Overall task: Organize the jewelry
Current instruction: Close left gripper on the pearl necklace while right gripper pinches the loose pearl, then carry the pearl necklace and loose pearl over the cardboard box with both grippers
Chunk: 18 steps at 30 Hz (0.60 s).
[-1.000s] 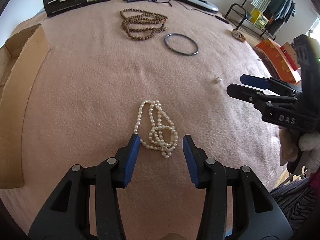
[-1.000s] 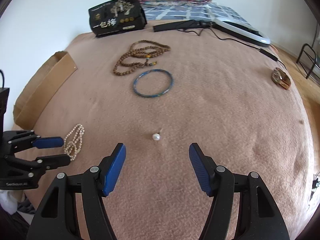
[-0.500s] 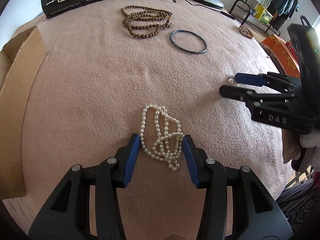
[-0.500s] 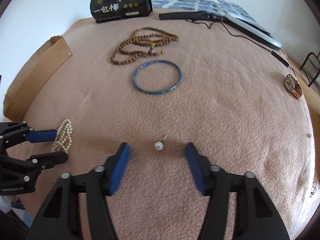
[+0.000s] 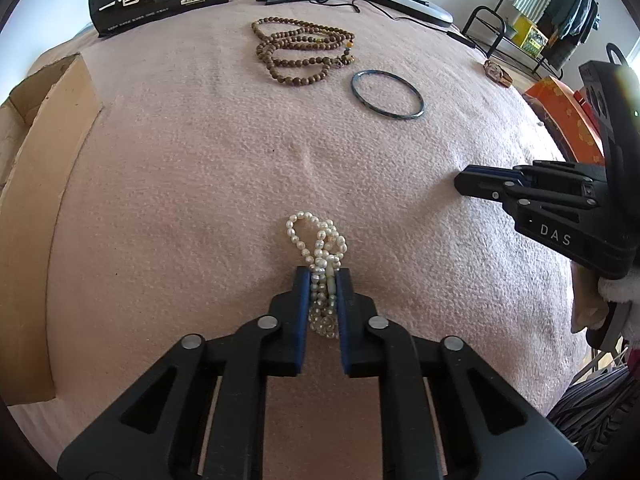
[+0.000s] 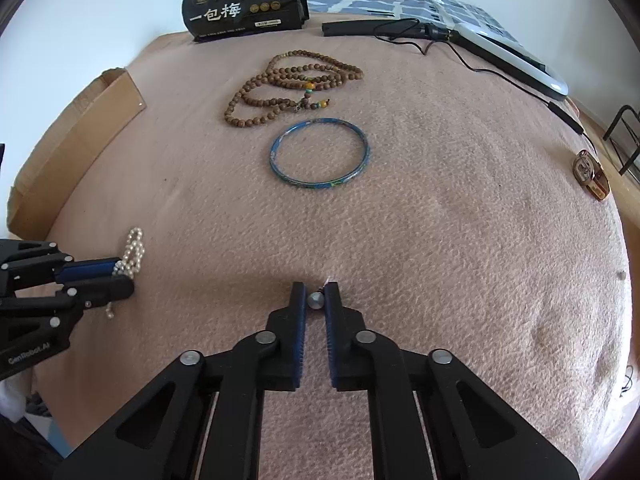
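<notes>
We are working over a bed covered by a pink fleece blanket (image 6: 460, 220). Our left gripper (image 5: 323, 276) is clenching a bunched white pearl necklace (image 5: 318, 240); a few loops are spilling forward onto the blanket beyond the blue-padded fingertips (image 5: 303, 280). Our right gripper (image 6: 315, 292) is pinching a small round pearl stud earring (image 6: 315, 301) between its tips, low against the blanket. Well beyond both, near the middle of the bed, a thin blue enamel bangle (image 6: 319, 152) is lying flat, and just behind it a brown wooden bead strand (image 6: 292, 86) is lying coiled. A black printed box with white characters (image 6: 244, 0) is standing at the far edge. An open brown cardboard box (image 5: 44, 128) is sitting at the left edge.
</notes>
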Tool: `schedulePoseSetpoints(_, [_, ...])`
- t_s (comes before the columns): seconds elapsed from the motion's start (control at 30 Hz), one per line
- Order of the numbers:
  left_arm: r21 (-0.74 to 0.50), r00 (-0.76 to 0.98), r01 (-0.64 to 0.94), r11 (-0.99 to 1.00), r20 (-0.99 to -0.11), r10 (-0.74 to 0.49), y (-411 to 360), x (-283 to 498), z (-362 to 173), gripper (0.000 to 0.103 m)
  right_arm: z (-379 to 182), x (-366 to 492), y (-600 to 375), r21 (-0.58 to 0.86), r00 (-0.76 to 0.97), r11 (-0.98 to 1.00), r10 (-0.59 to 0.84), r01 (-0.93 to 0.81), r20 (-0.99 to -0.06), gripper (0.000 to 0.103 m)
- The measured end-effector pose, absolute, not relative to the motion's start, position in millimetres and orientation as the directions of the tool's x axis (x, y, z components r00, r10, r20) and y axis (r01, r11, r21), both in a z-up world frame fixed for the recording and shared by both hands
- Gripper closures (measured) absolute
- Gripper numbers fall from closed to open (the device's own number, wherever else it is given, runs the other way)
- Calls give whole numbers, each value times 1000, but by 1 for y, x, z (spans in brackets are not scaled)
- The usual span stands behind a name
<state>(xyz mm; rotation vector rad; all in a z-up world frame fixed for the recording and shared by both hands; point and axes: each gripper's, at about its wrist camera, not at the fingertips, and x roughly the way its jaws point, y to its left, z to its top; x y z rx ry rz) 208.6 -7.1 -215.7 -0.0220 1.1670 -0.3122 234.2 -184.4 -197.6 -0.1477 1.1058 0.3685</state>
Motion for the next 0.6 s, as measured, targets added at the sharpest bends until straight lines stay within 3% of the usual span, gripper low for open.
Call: schedulePoseSetpoints(0.6, [-267,450,200,943,-830,-331,21,201,-165,97,-148,223,-179,160,462,924,317,-347,-828,96])
